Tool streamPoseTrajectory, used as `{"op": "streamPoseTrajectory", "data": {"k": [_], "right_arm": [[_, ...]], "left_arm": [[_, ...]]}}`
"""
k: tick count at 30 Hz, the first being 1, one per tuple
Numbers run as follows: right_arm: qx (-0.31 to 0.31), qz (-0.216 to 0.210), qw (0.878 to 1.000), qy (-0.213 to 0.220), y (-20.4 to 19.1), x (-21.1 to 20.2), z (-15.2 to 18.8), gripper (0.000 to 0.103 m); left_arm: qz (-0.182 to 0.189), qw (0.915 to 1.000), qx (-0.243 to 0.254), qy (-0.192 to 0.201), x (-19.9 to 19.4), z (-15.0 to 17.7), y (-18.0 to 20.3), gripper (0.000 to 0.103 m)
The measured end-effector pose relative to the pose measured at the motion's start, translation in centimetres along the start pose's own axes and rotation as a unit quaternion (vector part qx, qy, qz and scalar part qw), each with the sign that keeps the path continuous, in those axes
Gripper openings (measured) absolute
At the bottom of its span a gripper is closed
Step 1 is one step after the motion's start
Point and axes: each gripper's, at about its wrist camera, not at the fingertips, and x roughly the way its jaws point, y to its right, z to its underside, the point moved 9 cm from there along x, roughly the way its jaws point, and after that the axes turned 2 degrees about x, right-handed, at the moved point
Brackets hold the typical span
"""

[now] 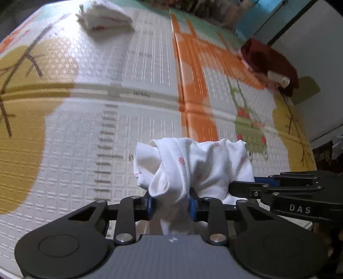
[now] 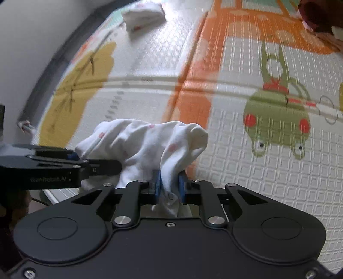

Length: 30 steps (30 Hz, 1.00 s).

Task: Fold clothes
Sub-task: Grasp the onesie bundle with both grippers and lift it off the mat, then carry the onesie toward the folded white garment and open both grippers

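Covering nearly all of both views was the play mat (image 1: pixel 85 133), embossed in small squares, printed with an orange band, mustard tree shapes and a green frog figure (image 2: pixel 276 120). You worked over it with both tools pointed steeply down.

Next in size: the white garment (image 1: pixel 193 169), cotton with faint pink spots, bunched into a loose crumpled ridge between your two tools, its lower part hidden behind them.

Your left gripper (image 1: pixel 171 206) had its blue pads closed narrowly on one gathered fold of that garment; cloth filled the gap and ran down past the pads. Your right gripper (image 2: pixel 169 186) was closed narrower, likewise pinching a fold at the ridge's other end. Each tool showed side-on in the other's camera, close beside the bunched cloth.

Smaller items, well apart from the work: a dark red garment (image 1: pixel 272 64) heaped at the mat's far right edge, and a folded white cloth (image 1: pixel 105 16) lying flat at the far left. Both views were motion-blurred.
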Motion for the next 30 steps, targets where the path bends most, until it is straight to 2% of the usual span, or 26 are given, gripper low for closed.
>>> {"op": "streamPoseTrajectory", "data": {"k": [9,19,23,30], "right_arm": [[-0.033,-0.029,0.998,0.037,-4.5,-0.8,-5.3,0.015],[-0.056,-0.04,0.996,0.054,-11.5,2.9,-10.9,0.015],[-0.034,-0.027,0.997,0.068,-13.3,5.3,-12.5,0.015],[0.075,-0.024,0.994,0.074,-13.7,10.1,-14.1,0.015]], "left_arm": [[-0.049,0.9968,-0.001,0.063,-4.2,-4.1,-2.7,0.033],[-0.111,0.9894,-0.021,0.091,-6.6,-8.4,-9.3,0.035],[-0.139,0.9864,-0.008,0.087,-6.2,-10.6,-12.0,0.035],[-0.161,0.9843,0.016,0.069,-4.0,-14.1,-15.6,0.034]]}}
